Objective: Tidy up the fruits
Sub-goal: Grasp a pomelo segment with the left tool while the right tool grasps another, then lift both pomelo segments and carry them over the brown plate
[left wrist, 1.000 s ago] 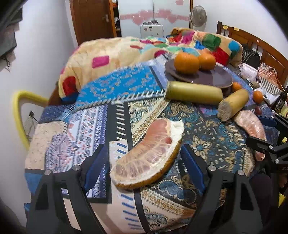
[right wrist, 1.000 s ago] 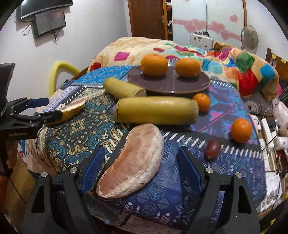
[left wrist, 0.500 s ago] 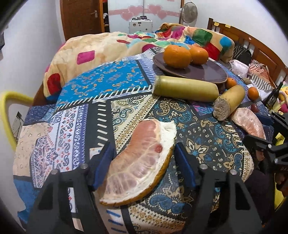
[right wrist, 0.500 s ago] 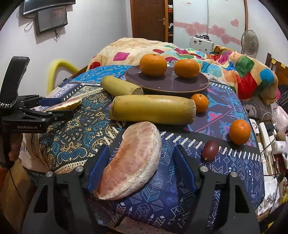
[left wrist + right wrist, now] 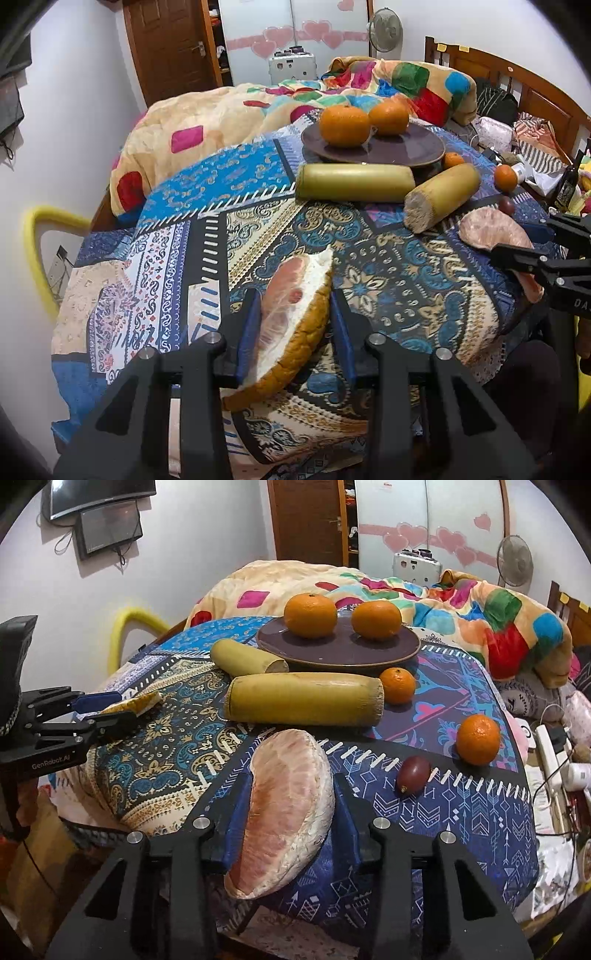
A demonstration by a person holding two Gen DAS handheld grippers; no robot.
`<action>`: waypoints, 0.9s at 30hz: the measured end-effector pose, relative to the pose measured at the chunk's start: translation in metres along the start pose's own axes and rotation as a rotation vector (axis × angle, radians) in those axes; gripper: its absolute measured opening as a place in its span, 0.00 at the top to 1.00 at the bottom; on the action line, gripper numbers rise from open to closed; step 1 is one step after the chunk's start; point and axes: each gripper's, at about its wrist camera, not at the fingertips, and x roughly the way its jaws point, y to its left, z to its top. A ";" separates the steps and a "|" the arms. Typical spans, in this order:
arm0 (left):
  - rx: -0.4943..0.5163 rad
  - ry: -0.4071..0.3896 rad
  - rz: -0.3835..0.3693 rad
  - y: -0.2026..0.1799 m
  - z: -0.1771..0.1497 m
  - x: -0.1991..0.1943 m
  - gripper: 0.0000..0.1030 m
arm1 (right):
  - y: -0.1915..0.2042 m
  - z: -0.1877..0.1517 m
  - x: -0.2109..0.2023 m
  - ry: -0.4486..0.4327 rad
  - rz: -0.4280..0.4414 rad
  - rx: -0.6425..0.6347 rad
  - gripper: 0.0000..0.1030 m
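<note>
My left gripper point(image 5: 293, 321) is shut on a pomelo wedge with yellow rind point(image 5: 291, 317), tilted on edge at the near side of the patterned tablecloth. My right gripper point(image 5: 290, 808) is shut on a peeled pink pomelo segment point(image 5: 288, 812). A dark plate point(image 5: 338, 653) at the back holds two oranges point(image 5: 310, 615). Two yellow sugarcane pieces point(image 5: 304, 703) lie in front of the plate. Two loose oranges point(image 5: 477, 739) and a dark passion fruit point(image 5: 413, 773) lie on the right.
The round table point(image 5: 177, 243) is draped in patterned cloth. A bed with a colourful blanket point(image 5: 229, 122) is behind it. A yellow chair back point(image 5: 35, 236) is at the left. Cables and clutter point(image 5: 554, 760) lie to the right of the table.
Both grippers have closed: the jaws now press against the two pomelo pieces. The left wedge has tipped up on edge and both cameras have moved in closer.
</note>
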 end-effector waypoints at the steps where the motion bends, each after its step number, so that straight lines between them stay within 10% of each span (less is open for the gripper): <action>1: -0.003 0.003 -0.011 0.000 0.000 0.000 0.64 | 0.000 0.000 -0.002 -0.002 0.004 0.000 0.61; 27: -0.022 -0.116 -0.024 -0.010 0.056 -0.036 0.83 | -0.018 0.042 -0.046 -0.181 -0.030 0.001 0.62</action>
